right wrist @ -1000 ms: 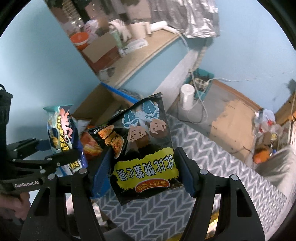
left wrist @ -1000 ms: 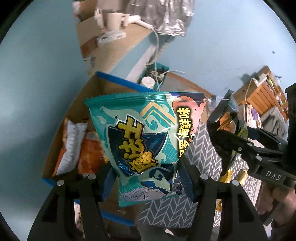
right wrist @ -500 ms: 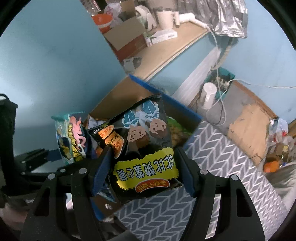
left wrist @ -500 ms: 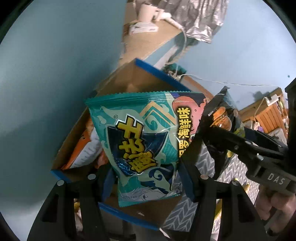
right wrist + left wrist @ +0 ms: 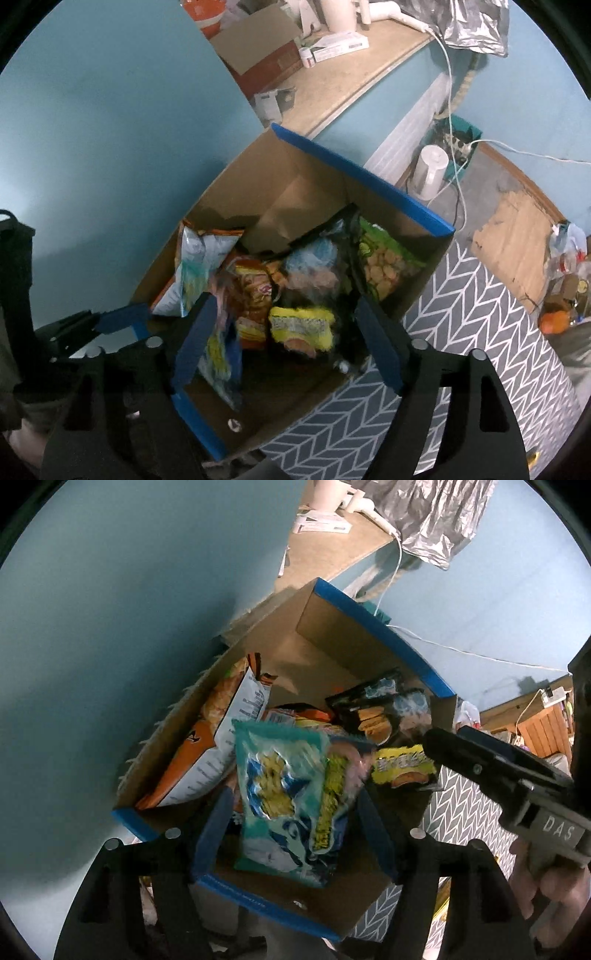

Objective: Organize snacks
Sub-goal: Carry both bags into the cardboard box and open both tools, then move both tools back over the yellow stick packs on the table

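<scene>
Left wrist view — blurred teal packet [image 5: 291, 797], box [image 5: 373, 624]

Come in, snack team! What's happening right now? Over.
Both grippers opening over cardboard box. Teal bag and black bag dropping in, blurred. Nothing blocking. Over.

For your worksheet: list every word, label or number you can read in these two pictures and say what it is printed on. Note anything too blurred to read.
"DAS": on the grey body of the right tongs, seen from the left wrist.
Teal snack bag: yellow lettering, motion-blurred, unreadable.
Black snack bag: yellow label, blurred, unreadable.
Orange-and-white bag: small print, too small to read.
White carton on the counter: print too small to read.
</scene>
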A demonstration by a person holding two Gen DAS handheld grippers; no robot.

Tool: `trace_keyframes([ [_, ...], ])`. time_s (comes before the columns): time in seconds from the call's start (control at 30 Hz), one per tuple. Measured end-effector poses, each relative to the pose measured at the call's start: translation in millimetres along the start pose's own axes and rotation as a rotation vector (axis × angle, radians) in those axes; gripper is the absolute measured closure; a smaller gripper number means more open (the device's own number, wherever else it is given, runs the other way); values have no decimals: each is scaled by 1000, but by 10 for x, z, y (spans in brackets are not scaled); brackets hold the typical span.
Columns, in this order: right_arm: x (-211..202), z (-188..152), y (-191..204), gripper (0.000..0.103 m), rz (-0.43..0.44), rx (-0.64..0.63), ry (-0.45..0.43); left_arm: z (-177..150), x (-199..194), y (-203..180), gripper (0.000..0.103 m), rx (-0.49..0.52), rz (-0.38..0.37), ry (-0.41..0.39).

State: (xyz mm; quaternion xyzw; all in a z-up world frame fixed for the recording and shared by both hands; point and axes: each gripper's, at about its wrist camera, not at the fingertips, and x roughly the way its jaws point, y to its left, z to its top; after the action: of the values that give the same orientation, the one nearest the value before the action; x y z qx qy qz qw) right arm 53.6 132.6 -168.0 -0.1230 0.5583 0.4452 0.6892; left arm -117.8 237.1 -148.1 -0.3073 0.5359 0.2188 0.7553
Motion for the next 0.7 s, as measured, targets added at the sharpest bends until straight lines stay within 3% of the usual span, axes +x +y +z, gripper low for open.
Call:
trace_keyframes([
  [0.27, -163, 18, -44, 23, -5, 32, -34, 53, -81, -102, 30, 30, 0, -12],
  [0.7, -545, -188, -274, 23, -117, 37, -76, 30, -223, -536, 30, 152, -14, -39],
])
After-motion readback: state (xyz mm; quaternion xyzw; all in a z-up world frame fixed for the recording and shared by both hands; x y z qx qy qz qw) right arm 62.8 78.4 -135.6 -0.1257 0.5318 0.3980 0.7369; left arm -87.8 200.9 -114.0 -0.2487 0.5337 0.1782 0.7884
